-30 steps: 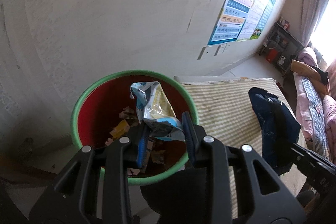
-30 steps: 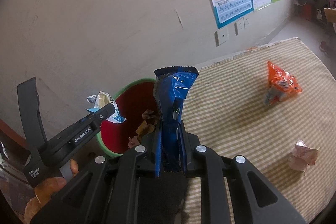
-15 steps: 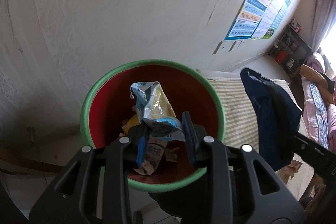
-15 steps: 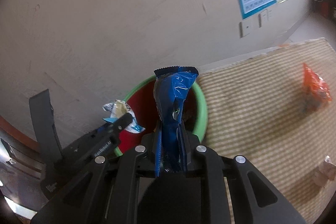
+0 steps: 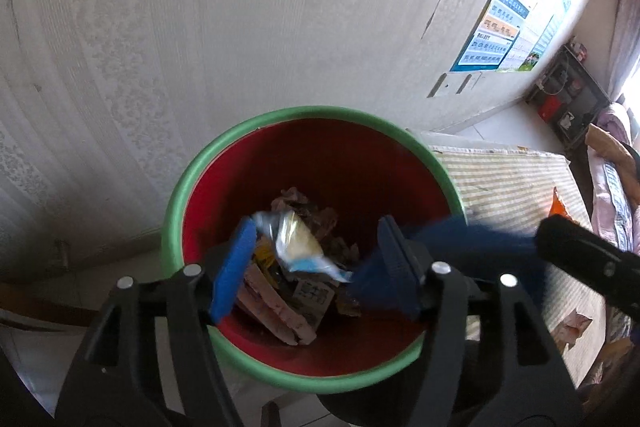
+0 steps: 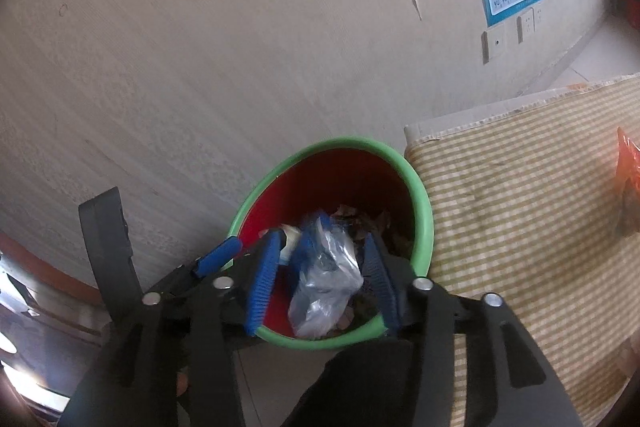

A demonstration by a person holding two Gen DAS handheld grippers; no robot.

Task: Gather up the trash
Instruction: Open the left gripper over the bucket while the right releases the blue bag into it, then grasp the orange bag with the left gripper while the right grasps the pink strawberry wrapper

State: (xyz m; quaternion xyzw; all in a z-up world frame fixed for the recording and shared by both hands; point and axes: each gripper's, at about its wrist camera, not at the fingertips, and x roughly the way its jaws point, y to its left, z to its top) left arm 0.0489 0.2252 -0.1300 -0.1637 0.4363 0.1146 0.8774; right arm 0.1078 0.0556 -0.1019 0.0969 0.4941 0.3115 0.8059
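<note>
A red bin with a green rim (image 5: 188, 183) (image 6: 424, 203) stands by the wall, holding several wrappers. My left gripper (image 5: 316, 267) is open above it; a blurred silver-yellow wrapper (image 5: 296, 247) is loose between its fingers, over the bin. My right gripper (image 6: 324, 275) is open over the bin too; the blue wrapper (image 6: 324, 267) is loose between its fingers, showing its silver inside. In the left wrist view the blue wrapper (image 5: 460, 247) is a blur beside the right gripper.
A checked-cloth table (image 6: 520, 187) adjoins the bin on the right, with an orange snack bag (image 6: 628, 163) and a crumpled pink wrapper (image 5: 572, 323) on it. The papered wall (image 5: 240, 27) is close behind the bin.
Both grippers moved over the bin and opened. The silver-yellow wrapper and the blue wrapper have come loose from their fingers and are dropping.
</note>
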